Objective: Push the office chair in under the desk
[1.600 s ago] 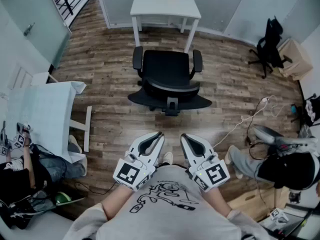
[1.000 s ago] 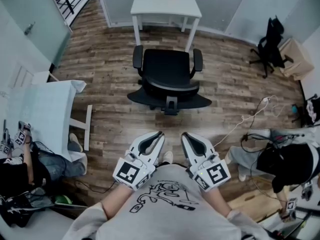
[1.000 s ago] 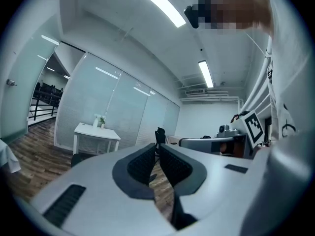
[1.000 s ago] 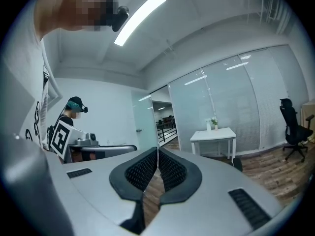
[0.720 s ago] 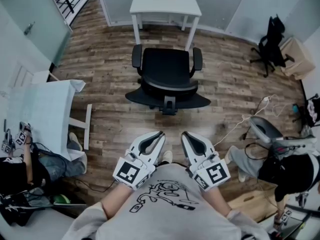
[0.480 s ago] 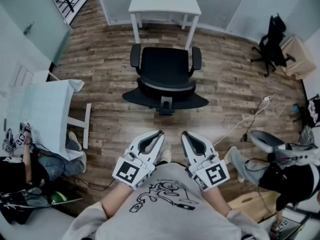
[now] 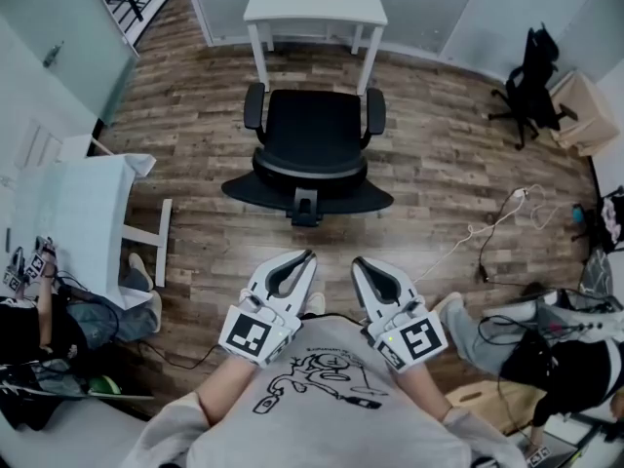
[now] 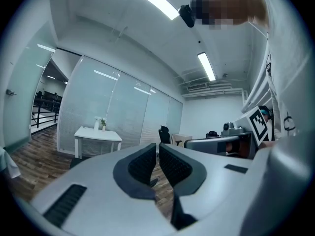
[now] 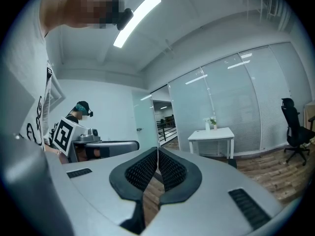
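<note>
Though further left than before, office chair (image 7: 310,142) short of desk (image 7: 314,0); left gripper (image 7: 308,255), right gripper (image 7: 357,261) jaws together, empty.

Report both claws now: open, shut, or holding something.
Left claw: closed but for a thin slit, holding nothing.
Right claw: closed, holding nothing.

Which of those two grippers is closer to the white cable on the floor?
Right. The right gripper is just left of the cable; the left gripper sits farther left, on the other side of the right one.
</note>
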Motion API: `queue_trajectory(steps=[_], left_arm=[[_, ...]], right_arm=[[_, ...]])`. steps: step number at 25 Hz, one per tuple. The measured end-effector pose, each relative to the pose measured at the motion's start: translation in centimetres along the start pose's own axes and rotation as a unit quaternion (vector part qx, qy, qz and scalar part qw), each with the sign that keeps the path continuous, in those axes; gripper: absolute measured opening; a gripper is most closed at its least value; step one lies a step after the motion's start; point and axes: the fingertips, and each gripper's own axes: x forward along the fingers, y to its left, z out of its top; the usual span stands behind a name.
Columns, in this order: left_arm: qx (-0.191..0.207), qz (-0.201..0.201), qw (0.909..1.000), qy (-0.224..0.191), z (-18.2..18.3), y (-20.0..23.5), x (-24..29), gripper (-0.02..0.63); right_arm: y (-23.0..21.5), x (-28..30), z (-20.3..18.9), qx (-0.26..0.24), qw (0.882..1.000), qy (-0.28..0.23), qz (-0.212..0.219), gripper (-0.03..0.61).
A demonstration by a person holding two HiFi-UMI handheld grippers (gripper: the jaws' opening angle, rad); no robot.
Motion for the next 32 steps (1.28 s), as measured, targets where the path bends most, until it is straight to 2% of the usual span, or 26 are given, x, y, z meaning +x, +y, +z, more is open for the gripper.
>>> queue_trajectory(steps=[5,9,11,13,16,20,22,26,29,32], left_arm=[[0.009,0.008,0.9997,0.023,-1.1,-0.8,0.9,0.023],[0.037,0.012,0.9982,0.047,-2.2,-1.0,1.3,0.027],[0.061,0.015,0.9962,0.06,-2.8,-0.5,1.5,0.055],[0.109,0.021,0.9909,0.076,-3.6,0.3,1.7,0.084],[0.185,0.029,0.9773,0.098,-4.7,2.0,2.1,0.098],[0.222,0.032,0.9659,0.129,-6.9,4.9,2.5,0.121],[0.264,0.028,0.9526,0.148,-8.5,6.3,2.8,0.123],[0.376,0.005,0.9024,0.211,-12.0,8.8,3.6,0.125],[0.412,-0.019,0.873,0.26,-14.8,10.6,4.5,0.154],[0.434,-0.033,0.8518,0.292,-17.0,12.3,5.4,0.19]], right_arm=[[-1.1,-0.6,-0.5,-0.018,1.0,0.011,0.008,0.037],[-1.8,-0.9,-0.6,-0.03,0.999,0.008,0.013,0.037],[-2.3,-0.8,-0.9,-0.026,1.0,0.006,0.009,0.037],[-2.8,-0.6,-1.3,-0.03,1.0,0.006,0.008,0.037],[-3.4,0.3,-1.8,-0.046,0.999,0.018,0.009,0.038],[-4.3,2.0,-2.8,-0.076,0.997,0.032,0.007,0.038],[-4.5,3.1,-3.5,-0.093,0.995,0.044,0.012,0.038],[-4.9,5.7,-5.4,-0.12,0.99,0.077,0.023,0.04],[-5.9,7.4,-7.0,-0.158,0.982,0.105,0.023,0.04],[-6.9,8.7,-8.9,-0.177,0.975,0.13,0.022,0.04]])
